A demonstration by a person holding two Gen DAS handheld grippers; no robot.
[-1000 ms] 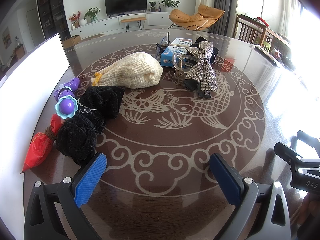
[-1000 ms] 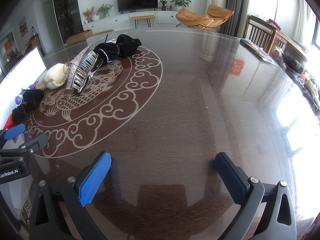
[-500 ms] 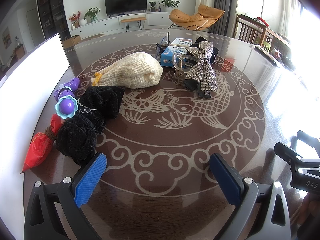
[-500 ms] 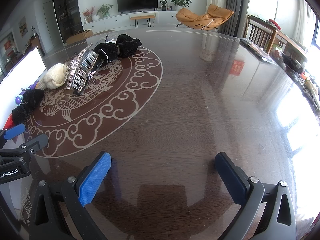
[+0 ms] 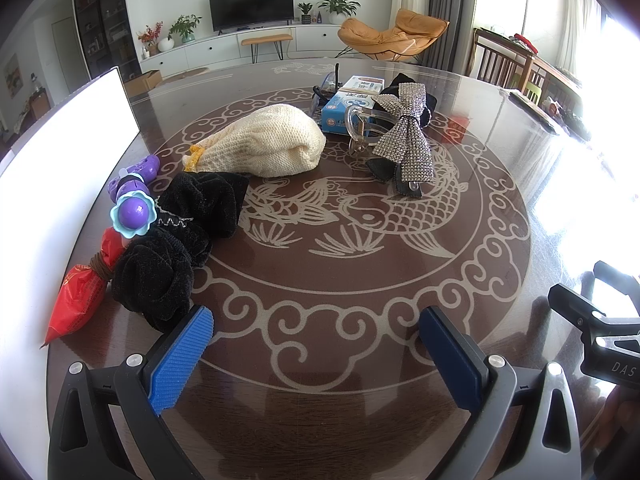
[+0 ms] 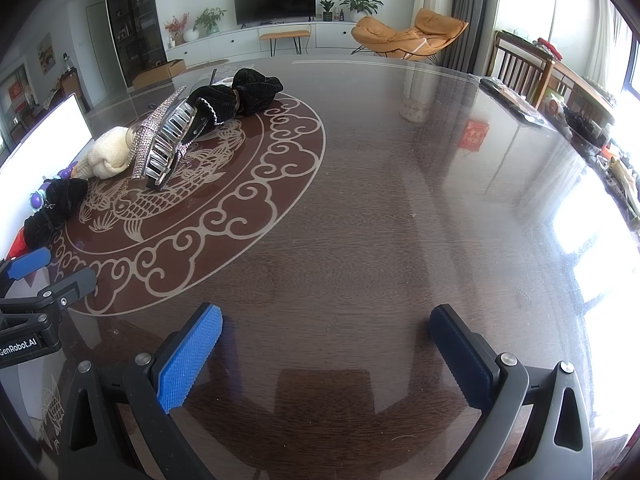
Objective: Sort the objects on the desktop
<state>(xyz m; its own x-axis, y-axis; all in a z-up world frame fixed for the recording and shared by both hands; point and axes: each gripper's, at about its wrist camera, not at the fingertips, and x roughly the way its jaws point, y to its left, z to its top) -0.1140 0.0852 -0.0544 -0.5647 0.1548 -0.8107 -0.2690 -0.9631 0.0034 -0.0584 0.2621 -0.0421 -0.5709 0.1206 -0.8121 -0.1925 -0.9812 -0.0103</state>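
My left gripper [image 5: 316,350] hangs open over the near rim of the carved disc, nothing between its blue pads. Just ahead on its left lie two black velvet scrunchies [image 5: 176,240], a red packet [image 5: 82,292] and a purple toy [image 5: 132,210]. Farther back rest a cream knitted pouch [image 5: 264,142], a rhinestone bow clip [image 5: 406,136], a clear claw clip [image 5: 360,124] and a blue box [image 5: 346,110]. My right gripper [image 6: 326,354] is open over bare dark tabletop, with the bow clip [image 6: 160,142] and a black scrunchie [image 6: 240,94] far off to its left.
A bright white panel [image 5: 52,184] stands along the table's left edge. The right gripper's body [image 5: 600,332] shows at the left wrist view's right edge. The glossy round table [image 6: 420,208] stretches to the right; chairs [image 6: 520,68] and clutter line its far right side.
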